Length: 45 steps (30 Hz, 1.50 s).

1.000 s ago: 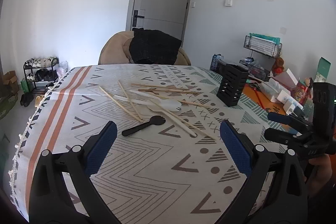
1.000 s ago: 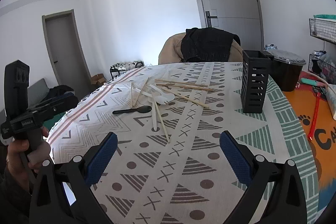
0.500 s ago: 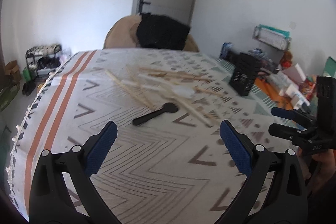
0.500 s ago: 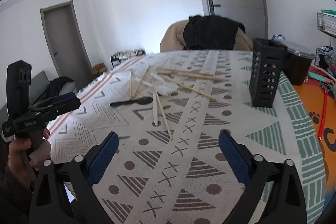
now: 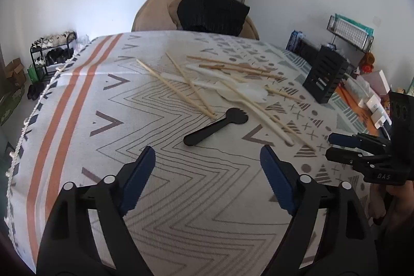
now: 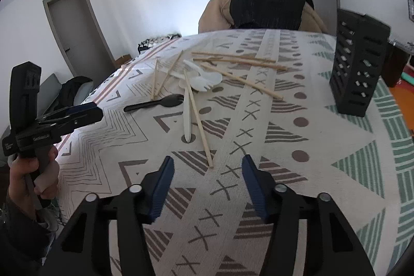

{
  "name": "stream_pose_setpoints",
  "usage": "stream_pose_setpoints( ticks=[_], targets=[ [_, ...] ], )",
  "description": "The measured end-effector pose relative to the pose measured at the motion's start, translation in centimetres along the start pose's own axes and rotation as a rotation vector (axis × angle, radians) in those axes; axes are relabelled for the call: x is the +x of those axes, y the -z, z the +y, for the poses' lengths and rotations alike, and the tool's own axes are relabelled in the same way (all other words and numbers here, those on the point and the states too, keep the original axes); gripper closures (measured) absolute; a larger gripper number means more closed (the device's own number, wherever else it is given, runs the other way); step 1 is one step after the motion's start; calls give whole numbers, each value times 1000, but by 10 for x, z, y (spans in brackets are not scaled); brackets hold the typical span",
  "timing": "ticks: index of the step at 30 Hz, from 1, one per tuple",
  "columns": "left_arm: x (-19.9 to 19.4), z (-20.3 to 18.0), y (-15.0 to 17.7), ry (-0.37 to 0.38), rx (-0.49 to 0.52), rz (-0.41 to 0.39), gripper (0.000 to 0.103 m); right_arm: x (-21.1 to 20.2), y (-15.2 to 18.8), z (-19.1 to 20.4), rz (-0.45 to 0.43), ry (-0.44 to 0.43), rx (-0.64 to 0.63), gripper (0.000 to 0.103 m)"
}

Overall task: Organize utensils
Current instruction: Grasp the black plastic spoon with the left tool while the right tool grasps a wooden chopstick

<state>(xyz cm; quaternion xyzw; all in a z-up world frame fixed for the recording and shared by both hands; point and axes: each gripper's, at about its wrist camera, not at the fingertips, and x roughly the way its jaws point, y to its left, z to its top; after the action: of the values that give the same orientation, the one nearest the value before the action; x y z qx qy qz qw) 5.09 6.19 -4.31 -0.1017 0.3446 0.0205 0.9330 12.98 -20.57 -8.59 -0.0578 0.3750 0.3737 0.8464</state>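
Observation:
A black plastic spork point(image 5: 216, 126) lies on the patterned tablecloth point(image 5: 103, 136), its handle toward my left gripper point(image 5: 208, 170), which is open and empty just short of it. Several wooden chopsticks point(image 5: 190, 88) and white plastic sporks point(image 5: 248, 92) lie scattered behind it. A black slotted utensil holder point(image 5: 325, 78) stands at the right. My right gripper point(image 6: 208, 173) is open and empty, low over the cloth, with the near end of a chopstick point(image 6: 199, 120) between its fingertips. The black spork point(image 6: 155, 103) and the holder point(image 6: 358, 64) also show in the right wrist view.
A tan chair with a black garment point(image 5: 209, 12) stands behind the table. The table's left edge with a fringe point(image 5: 28, 118) is close. A shoe rack point(image 5: 51, 48) is on the floor at left, and boxes and clutter point(image 5: 372, 100) at right.
Both grippers have moved forward and down toward the utensils. The left one has closed in on the black spork, the right one on the near chopstick end. Nothing has been picked up.

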Motion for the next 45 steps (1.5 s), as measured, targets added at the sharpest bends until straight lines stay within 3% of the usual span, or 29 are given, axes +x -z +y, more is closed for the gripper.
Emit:
stream_pose_setpoints(
  ticks=[7,12,18,24,28,30,32,37,45],
  targets=[
    [28,3,-11,-8,76,76,25,19,-3,2,72,12,-29,71],
    [45,7,-17,-14,131,137,37,22,-5,6,81,36,-52,75],
    [60,2,-20,2,200,193,42,26,-7,7,87,27,-58,77],
    [61,-9,-20,1,271,199,56,28,-8,11,94,39,-80,84],
    [58,-16,-16,-1,310,189,68,24,-4,14,89,50,-96,92],
    [56,-19,-15,8,318,187,82,22,-3,11,84,33,-81,98],
    [55,-23,-15,4,320,184,88,18,-3,7,71,22,-68,98],
    [39,-32,-18,11,317,138,89,-4,-1,-2,12,-14,-25,98],
    [-4,-50,-43,38,269,-18,89,-57,-11,-16,-142,-57,32,99]
  ],
)
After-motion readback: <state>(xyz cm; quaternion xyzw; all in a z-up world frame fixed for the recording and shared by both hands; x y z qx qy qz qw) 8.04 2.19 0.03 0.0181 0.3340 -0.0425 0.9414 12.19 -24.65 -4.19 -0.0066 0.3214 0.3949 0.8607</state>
